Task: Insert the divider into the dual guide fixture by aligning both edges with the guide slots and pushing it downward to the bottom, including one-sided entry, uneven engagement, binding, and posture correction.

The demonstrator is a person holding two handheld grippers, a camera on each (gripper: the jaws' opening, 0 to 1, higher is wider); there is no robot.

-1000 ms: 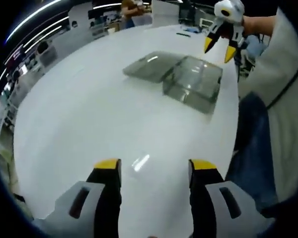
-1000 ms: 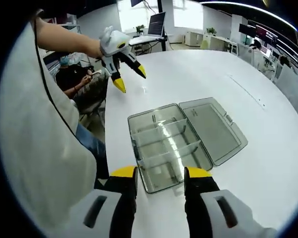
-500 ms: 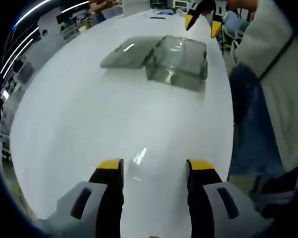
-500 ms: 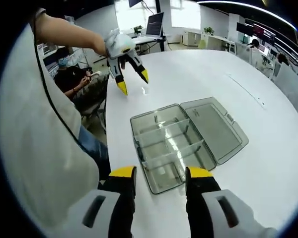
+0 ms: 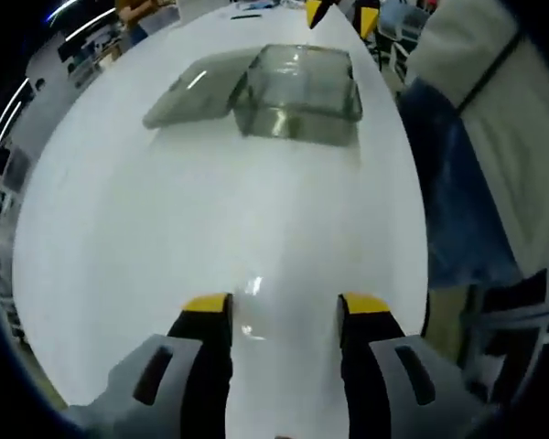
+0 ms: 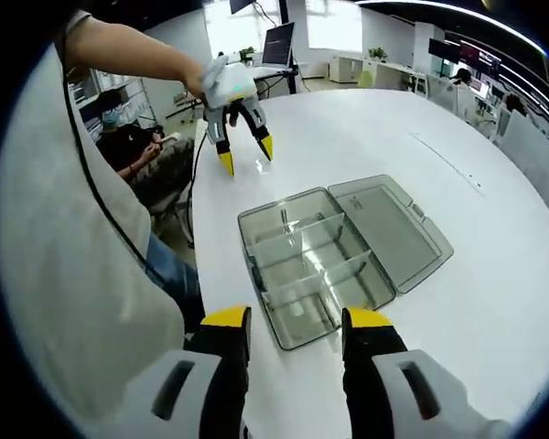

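A clear smoky plastic box (image 6: 306, 265) lies open on the white table (image 6: 366, 128), its lid (image 6: 393, 229) folded flat to the right. Thin clear dividers (image 6: 304, 234) stand across the box's compartments. My right gripper (image 6: 298, 318) hovers open just short of the box's near end, nothing between its jaws. My left gripper (image 6: 247, 155) hangs open over the table beyond the box, tips pointing down. In the left gripper view the left gripper (image 5: 286, 306) is open over bare table (image 5: 165, 238), with the box (image 5: 297, 91) far ahead and the right gripper's yellow tips (image 5: 317, 11) behind it.
The table edge (image 6: 194, 229) runs close beside the box, next to the person's light shirt (image 6: 64, 274) and blue trousers (image 5: 448, 183). A seated person (image 6: 128, 137) is beyond that edge. Desks with monitors (image 6: 279, 46) stand at the back.
The left gripper has swung lower toward the table and points more steeply down. Its camera has shifted, so the box sits higher in that view. Box and dividers have not moved.
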